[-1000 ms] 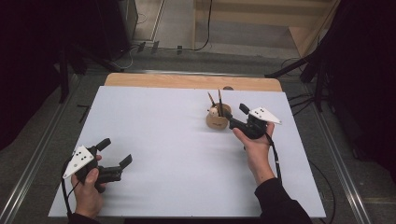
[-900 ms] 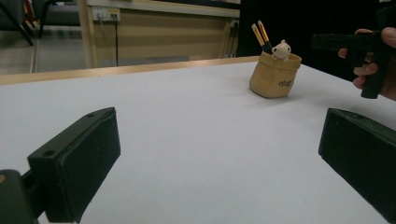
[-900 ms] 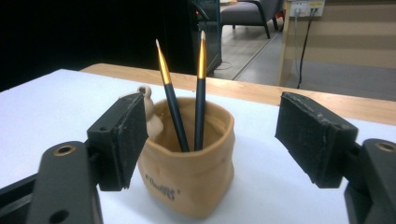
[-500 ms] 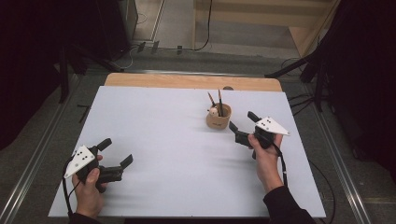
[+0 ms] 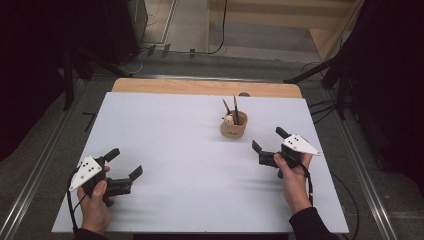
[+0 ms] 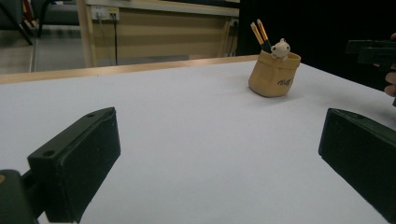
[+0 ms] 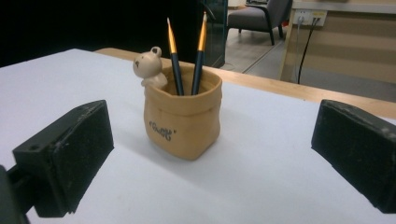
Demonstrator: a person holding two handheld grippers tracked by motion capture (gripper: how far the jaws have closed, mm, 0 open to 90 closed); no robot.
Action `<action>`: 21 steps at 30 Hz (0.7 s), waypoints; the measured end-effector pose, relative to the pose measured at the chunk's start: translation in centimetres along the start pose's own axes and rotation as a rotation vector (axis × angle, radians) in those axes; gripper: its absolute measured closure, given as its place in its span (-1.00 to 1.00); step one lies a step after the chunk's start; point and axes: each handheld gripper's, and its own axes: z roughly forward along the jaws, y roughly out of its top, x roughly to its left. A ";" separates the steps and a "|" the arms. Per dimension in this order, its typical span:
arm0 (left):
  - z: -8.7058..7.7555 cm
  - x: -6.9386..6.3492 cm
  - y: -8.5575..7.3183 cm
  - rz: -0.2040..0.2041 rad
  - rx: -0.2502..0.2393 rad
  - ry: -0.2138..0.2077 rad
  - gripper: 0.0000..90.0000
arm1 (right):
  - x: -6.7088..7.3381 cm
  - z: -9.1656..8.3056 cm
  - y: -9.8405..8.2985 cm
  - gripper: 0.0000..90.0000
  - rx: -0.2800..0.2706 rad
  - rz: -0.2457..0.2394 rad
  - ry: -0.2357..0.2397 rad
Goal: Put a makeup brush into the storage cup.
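The right gripper point(image 5: 266, 145) has just opened its jaws wide, nothing between them, letting the pencil pot point(image 5: 234, 125) stand alone; the left gripper point(image 5: 123, 163) waits open

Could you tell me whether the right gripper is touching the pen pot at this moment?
Apart. In the high view, bare white table lies between the right gripper and the pen pot; its jaws, just opened, stand wide with nothing between them.

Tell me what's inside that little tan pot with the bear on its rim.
Two dark brushes with orange upper ends stand in the tan pot, leaning on its rim beside the bear. Their lower ends and the pot's bottom are hidden by its wall.
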 end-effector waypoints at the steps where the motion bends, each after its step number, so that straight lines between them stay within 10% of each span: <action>1: 0.0 0.0 0.0 0.000 0.000 0.000 -1.00 | 0.0 -0.2 -0.1 -1.00 -0.001 0.003 0.001; 21: -0.1 -0.1 0.0 -0.001 -0.004 0.004 -1.00 | -1.3 -3.8 -1.9 -1.00 -0.002 0.020 -0.039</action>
